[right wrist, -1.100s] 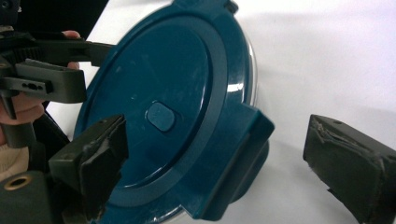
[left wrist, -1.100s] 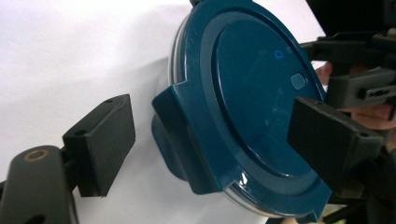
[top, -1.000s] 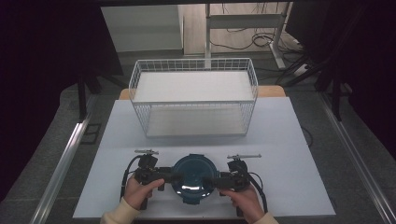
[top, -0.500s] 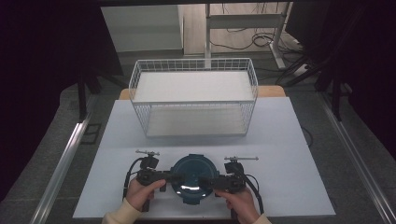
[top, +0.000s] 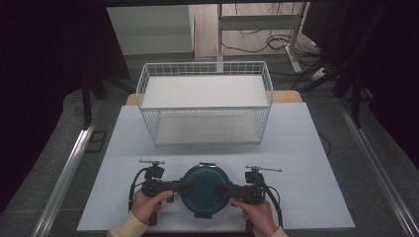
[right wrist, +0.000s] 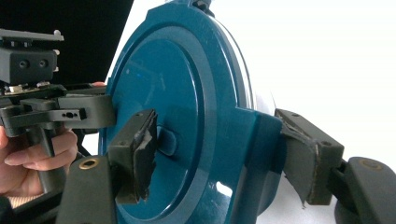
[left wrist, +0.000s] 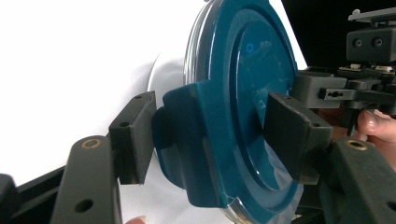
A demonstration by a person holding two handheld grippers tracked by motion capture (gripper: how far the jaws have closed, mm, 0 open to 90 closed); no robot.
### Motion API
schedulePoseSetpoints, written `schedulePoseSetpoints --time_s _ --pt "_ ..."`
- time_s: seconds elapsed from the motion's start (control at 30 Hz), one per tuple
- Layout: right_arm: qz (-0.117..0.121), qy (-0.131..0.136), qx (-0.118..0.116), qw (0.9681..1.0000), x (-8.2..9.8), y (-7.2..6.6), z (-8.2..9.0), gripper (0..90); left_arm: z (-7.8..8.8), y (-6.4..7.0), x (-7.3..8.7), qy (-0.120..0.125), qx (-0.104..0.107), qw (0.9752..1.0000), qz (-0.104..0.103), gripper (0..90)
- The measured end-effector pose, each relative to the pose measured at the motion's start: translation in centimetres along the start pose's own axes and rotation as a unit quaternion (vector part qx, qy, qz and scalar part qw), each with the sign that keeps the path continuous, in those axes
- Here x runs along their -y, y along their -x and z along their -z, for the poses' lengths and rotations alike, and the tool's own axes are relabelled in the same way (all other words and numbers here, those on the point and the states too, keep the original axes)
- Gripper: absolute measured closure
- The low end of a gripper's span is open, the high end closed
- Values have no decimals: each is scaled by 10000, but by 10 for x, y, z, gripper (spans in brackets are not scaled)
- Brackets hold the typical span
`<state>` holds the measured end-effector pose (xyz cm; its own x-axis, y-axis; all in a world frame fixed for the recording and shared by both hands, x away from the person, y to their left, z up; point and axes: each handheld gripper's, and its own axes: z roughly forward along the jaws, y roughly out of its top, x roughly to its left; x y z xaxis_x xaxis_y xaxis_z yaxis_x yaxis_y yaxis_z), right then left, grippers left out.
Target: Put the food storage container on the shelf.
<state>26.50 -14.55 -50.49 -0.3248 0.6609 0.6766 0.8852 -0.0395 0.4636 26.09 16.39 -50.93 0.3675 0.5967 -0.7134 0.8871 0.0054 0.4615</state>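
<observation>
Near edge of the white table [top: 316,197], high view: round teal lid [top: 203,190] on a clear container, lying flat at approx 6 o'clock of the table centre, betw. both hands. Left hand [top: 145,206] at lid's 9 o'clock w/ left gripper [top: 184,187] reaching in to its rim; right hand [top: 256,214] at lid's 3 o'clock w/ right gripper [top: 221,189] doing the same from the opp. side.

Left gripper view: jaws straddle the lid's [left wrist: 243,107] side clip tab; one pad just beside the tab, small gap showing, other pad over the lid top, contact can't be told for sure. Jaws have just been closing w/ lid edge betw. them, not clamped yet. Right gripper [left wrist: 322,88] seen beyond, at lid's far rim.

Right gripper view: pads pressed on the lid [right wrist: 187,116], one on the top face, other on the outer clip tab, so gripping the lid edge; jaws have just been closing onto it. Left gripper [right wrist: 84,112] visible across the lid.

Further out, 12 o'clock of the lid, well apart: white wire basket [top: 205,106], upright, near table's far edge.
</observation>
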Motion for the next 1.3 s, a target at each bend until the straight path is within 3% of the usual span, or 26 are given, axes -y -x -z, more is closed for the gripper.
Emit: schedulePoseSetpoints --time_s 0.83,1.3 --pt "460 141 -42 9988 -5 -8 5 340 9 11 -3 255 -62 9996 -137 403" --pt "708 264 -56 9971 -27 -13 12 344 12 18 -22 392 -23 9989 -266 407"
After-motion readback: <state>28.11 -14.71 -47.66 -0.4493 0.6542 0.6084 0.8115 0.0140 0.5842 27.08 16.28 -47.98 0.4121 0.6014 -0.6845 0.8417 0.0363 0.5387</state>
